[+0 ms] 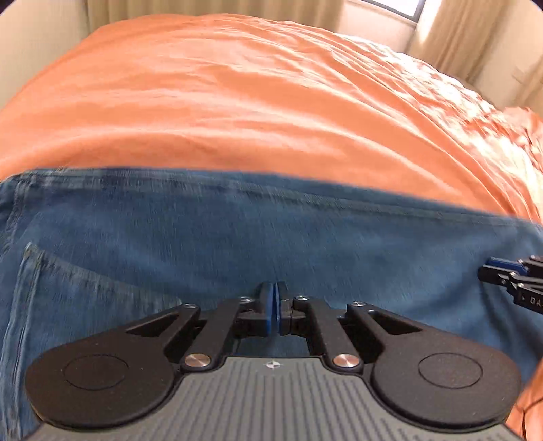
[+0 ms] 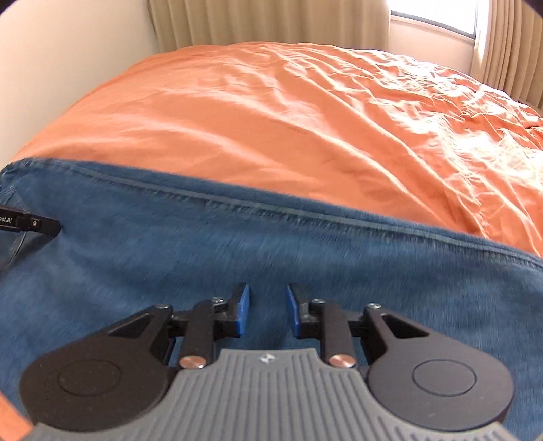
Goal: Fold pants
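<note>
An orange bedspread point(image 2: 271, 112) covers the bed from edge to edge, rumpled and sunlit toward the curtains point(image 2: 258, 23) and window point(image 2: 431, 15), giving a broad soft surface to fold on. The blue jeans point(image 2: 210, 244) lie spread flat across its near part, a long seamed edge running along the orange cloth and a back pocket point(image 1: 78, 281) showing in the left view, so they seem laid out ready for a fold. The right gripper point(image 2: 268, 310) hovers low over the denim with its fingers parted and nothing between them, probably about to take hold. The left gripper point(image 1: 274, 307) sits beside it over the jeans, fingers clenched together, with no cloth visibly pinched.
</note>
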Available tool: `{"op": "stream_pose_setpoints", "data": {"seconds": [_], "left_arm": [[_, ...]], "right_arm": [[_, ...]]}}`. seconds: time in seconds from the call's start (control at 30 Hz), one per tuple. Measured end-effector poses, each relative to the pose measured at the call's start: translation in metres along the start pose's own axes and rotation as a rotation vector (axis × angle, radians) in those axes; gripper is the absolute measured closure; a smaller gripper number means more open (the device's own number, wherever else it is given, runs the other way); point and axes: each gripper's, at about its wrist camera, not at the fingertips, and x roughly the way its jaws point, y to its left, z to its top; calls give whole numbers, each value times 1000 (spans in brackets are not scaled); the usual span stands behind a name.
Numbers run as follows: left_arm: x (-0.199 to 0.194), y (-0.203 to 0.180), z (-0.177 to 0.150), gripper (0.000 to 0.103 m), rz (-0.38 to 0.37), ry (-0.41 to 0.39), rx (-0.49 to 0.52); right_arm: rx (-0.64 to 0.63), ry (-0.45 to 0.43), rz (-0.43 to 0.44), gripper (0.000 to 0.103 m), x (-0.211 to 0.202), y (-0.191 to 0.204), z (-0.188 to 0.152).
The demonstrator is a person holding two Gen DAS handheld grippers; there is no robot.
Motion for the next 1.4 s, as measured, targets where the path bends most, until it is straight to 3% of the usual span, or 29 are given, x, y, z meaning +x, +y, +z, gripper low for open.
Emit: {"op": "stream_pose_setpoints", "data": {"seconds": [0.13,0.33,0.4,0.43,0.47,0.6,0.67,0.83,0.97,1.07,1.2,1.27,1.4], "left_arm": [[21,11,20,97,14,-21,-39],[31,16,28,97,63,-71,-129],[19,6,21,97,114,-102,-114],[10,-1,16,97,146,-123,-105],[1,-7,10,97,162,-141,-95],[-31,-34,-17,84,137,-167,-73],[-40,-47,-27,82,104,-155,-76],[-48,-93,-48,80,34,-123,-9],[-50,-124,-63,77,-10,-97,51],[-42,-136,-70,75,-6,-41,76],[-43,-149,-76,75,-7,-47,68],[-42,-157,-74,74,-25,-51,61],[-38,-184,-67,72,-36,-64,87]], "right_arm": [[20,-5,-53,87,23,-16,20],[68,4,-35,93,32,-31,31],[60,-12,-34,86,19,-30,27],[57,-22,-31,74,11,-31,23],[62,-31,-25,70,1,-33,18],[137,-50,-6,70,-42,-57,-8],[184,-52,-24,68,-63,-75,-21],[251,-19,-180,67,-110,-128,-63],[259,35,-307,61,-134,-166,-97],[317,67,-360,58,-151,-197,-121],[455,21,-321,53,-179,-229,-140],[580,-15,-261,43,-187,-249,-147],[846,-77,-110,37,-192,-280,-161]]}}
